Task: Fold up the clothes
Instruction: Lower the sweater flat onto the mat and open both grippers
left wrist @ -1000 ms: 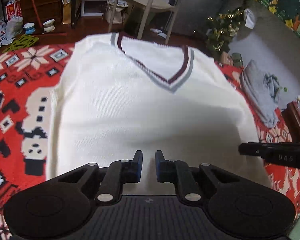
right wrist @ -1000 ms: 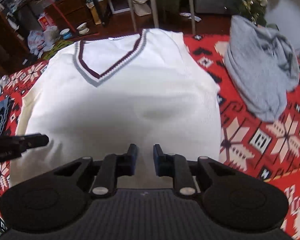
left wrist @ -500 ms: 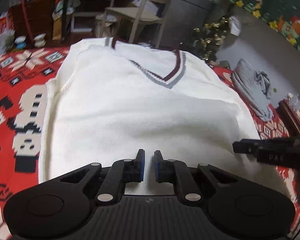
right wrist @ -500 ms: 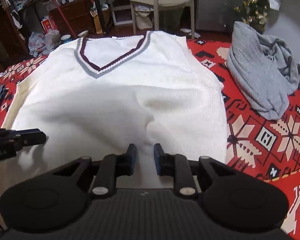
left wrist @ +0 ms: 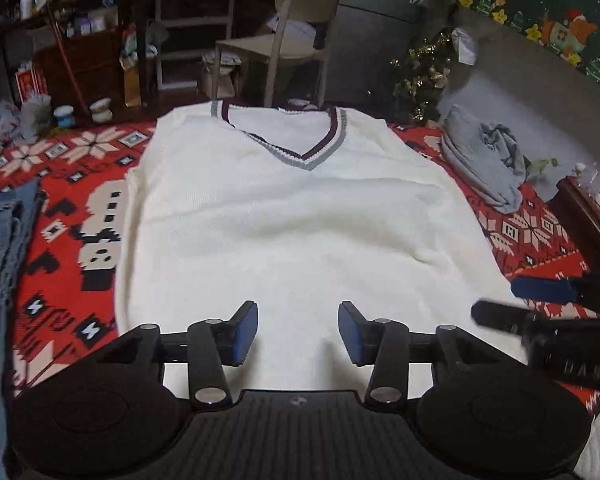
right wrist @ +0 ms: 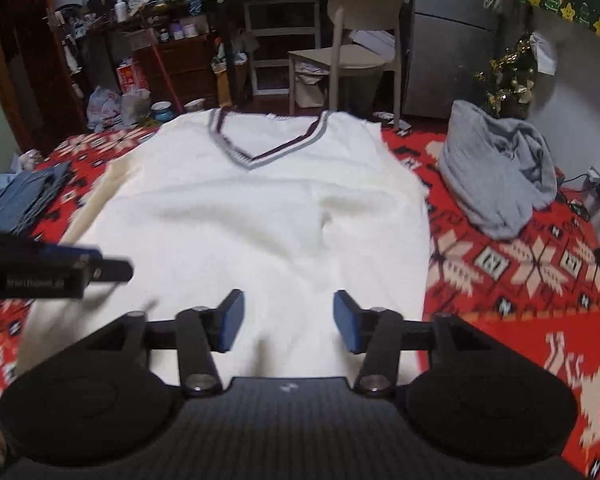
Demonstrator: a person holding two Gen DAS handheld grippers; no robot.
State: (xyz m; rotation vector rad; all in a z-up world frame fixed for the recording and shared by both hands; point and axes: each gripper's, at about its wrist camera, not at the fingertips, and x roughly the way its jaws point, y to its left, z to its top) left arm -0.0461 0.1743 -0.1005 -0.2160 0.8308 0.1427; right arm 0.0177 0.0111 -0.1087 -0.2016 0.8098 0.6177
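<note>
Since the earlier frames both grippers have released: left gripper (left wrist: 298,332) and right gripper (right wrist: 288,326) stand spread, empty, above the hem (contact unclear). White V-neck sweater (left wrist: 292,232) lies flat on red patterned blanket (left wrist: 80,184); grey garment (right wrist: 496,168) beyond.

Left gripper (left wrist: 298,332): you held it low and level, jaws spread wide, nothing between the blue pads (left wrist: 247,330).
Left gripper, seen from the right wrist camera (right wrist: 100,264): it came in from the left edge of view, blurred, fingers pointing right.
Right gripper (right wrist: 288,326): you held it low and level as well, jaws wide apart, blue pads (right wrist: 233,322) facing each other with nothing gripped.
Right gripper, seen from the left wrist camera (left wrist: 516,306): it entered from the right edge of view, fingers pointing left, spread apart, one above the other.
Relation: your two grippers sat side by side, apart, not touching.
</note>
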